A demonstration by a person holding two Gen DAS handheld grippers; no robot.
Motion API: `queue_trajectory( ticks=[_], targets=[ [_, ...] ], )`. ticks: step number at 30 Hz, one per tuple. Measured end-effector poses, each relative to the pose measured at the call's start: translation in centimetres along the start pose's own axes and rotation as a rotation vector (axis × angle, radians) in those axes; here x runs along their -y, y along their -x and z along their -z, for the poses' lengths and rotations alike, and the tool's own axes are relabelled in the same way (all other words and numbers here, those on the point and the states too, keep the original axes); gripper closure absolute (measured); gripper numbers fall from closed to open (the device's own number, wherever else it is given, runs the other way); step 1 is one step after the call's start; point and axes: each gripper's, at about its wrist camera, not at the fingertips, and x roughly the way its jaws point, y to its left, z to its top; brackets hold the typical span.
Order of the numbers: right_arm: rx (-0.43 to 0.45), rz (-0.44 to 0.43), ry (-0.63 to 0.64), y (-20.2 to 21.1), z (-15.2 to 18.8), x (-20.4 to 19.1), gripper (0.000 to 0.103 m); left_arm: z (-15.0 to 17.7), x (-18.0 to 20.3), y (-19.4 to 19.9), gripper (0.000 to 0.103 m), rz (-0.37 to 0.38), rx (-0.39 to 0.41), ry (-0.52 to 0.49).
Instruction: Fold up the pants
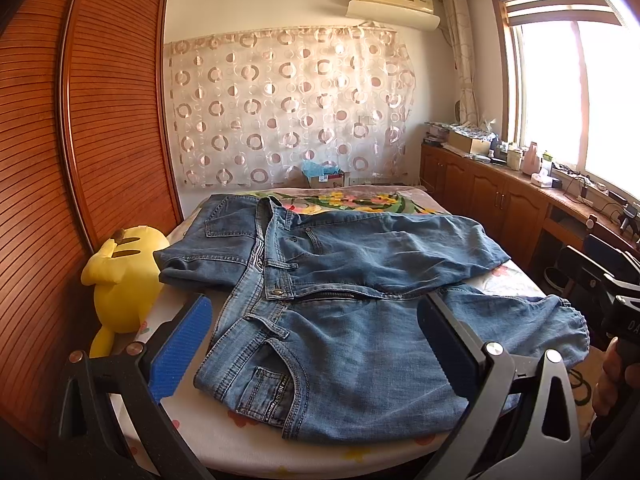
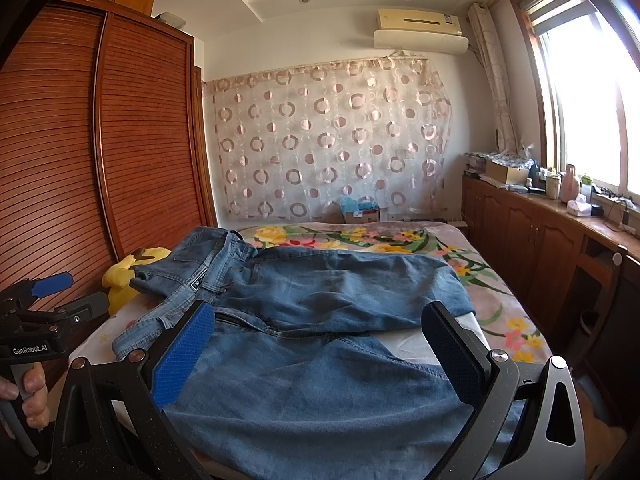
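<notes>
Jeans: the pants [image 1: 360, 280] lie spread across the bed [image 1: 248, 436], waistband toward the left side by the wardrobe, both legs running to the right; the fly is unzipped and the waistband flops open, so they are not yet folded at all
Far leg: the leg farther from me [image 1: 400, 248] lies flat over the floral blanket [image 1: 352, 200], its hem reaching toward the window side
Near leg: the leg closer to me [image 1: 400, 340] lies along the bed's front edge, its cuff [image 1: 568, 320] bunched and hanging just over the right corner
Left gripper: mine [image 1: 316, 344] hovers over the waistband corner with its jaws wide apart, holding nothing; the blue pad [image 1: 180, 348] sits just left of the denim, the dark pad on the near leg's side, so I judge it is lined up to take the waist end
Right gripper: the other one [image 2: 320, 356] is also spread wide and empty, poised above the near leg farther along, which makes sense as the second hold for lifting that leg
Hands: my left hand [image 2: 32, 392] wraps the left handle at the frame's edge
Likely step: bring the near leg over onto the far one, a judgement from the layout only
Risk: the open fly and loose waistband may bunch when lifted
Plush toy: a yellow one [image 1: 120, 280] sits at the bed's left edge, touching the seat of the jeans, and could be dragged along
</notes>
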Motion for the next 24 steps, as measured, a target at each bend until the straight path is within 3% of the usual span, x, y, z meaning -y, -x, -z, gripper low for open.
queue_trajectory(
  ticks=[24],
  targets=[
    [0.001,-0.001,0.001,0.11,-0.04,-0.01,0.0,-0.14,-0.06,0.52,0.0,-0.001,0.003,-0.004]
  ],
)
